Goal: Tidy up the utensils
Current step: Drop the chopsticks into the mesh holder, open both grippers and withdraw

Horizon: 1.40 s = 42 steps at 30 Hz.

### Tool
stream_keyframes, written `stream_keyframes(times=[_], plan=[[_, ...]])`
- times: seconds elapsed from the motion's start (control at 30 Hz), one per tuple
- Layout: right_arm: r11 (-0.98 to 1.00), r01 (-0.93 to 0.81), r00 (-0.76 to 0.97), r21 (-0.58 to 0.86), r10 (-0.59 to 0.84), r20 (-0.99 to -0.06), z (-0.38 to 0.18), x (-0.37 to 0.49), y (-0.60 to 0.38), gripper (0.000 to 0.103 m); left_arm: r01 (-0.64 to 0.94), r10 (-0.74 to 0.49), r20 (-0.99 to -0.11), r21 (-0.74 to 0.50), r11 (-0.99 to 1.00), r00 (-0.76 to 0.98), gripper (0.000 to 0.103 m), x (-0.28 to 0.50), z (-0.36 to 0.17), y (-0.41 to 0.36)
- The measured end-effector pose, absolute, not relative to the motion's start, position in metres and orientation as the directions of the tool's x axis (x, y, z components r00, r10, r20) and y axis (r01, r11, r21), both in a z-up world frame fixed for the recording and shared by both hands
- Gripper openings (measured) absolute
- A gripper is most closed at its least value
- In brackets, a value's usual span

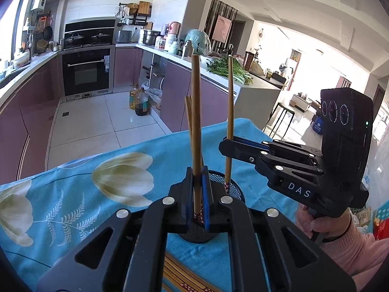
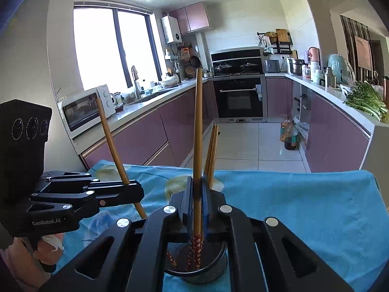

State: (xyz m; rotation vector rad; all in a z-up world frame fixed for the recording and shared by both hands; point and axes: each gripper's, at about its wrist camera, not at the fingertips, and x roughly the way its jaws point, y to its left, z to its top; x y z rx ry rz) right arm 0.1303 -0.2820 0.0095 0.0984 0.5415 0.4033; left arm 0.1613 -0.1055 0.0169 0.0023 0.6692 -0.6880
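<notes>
A black mesh holder (image 1: 233,189) stands on the blue floral cloth; it also shows in the right wrist view (image 2: 214,265). My left gripper (image 1: 198,194) is shut on an upright wooden chopstick (image 1: 195,121), whose red patterned end is over the holder. My right gripper (image 2: 197,204) is shut on another upright chopstick (image 2: 198,133), with its patterned end inside the holder. The right gripper appears in the left wrist view (image 1: 231,143); the left gripper appears in the right wrist view (image 2: 131,189). Two more chopsticks (image 2: 212,155) lean in the holder.
More chopsticks (image 1: 180,275) lie flat on the cloth (image 1: 73,194) near me. Beyond the table edge is the tiled kitchen floor, with oil bottles (image 1: 139,99), purple cabinets and an oven. Greens (image 1: 228,70) lie on the counter.
</notes>
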Motion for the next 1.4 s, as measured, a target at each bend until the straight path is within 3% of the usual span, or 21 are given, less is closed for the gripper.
stream_keyframes(times=[0.27, 0.47, 0.87, 1.13, 1.4], plan=[[0.918, -0.329, 0.714, 0.22, 0.394, -0.579, -0.007, 0.143, -0.28, 0.006, 0.585, -0.568, -0.642, -0.221, 0.78, 0.515, 0.007, 0.177, -0.002, -0.115], [0.919, -0.317, 0.705, 0.233, 0.393, -0.591, -0.012, 0.149, -0.279, 0.008, 0.566, -0.551, -0.66, -0.224, 0.793, 0.511, 0.008, 0.189, -0.007, -0.12], [0.914, -0.331, 0.72, 0.237, 0.406, -0.563, -0.007, 0.142, -0.276, 0.014, 0.518, -0.524, -0.624, -0.214, 0.829, 0.58, 0.017, 0.175, -0.009, -0.106], [0.898, -0.4, 0.758, 0.184, 0.437, -0.485, 0.012, 0.1, -0.274, 0.023, 0.492, -0.511, -0.549, -0.197, 0.848, 0.661, 0.031, 0.134, -0.002, -0.069], [0.835, -0.529, 0.697, 0.148, 0.528, -0.485, 0.003, 0.053, -0.253, 0.031, 0.436, -0.466, -0.619, -0.214, 0.874, 0.632, 0.036, 0.109, -0.041, -0.037]])
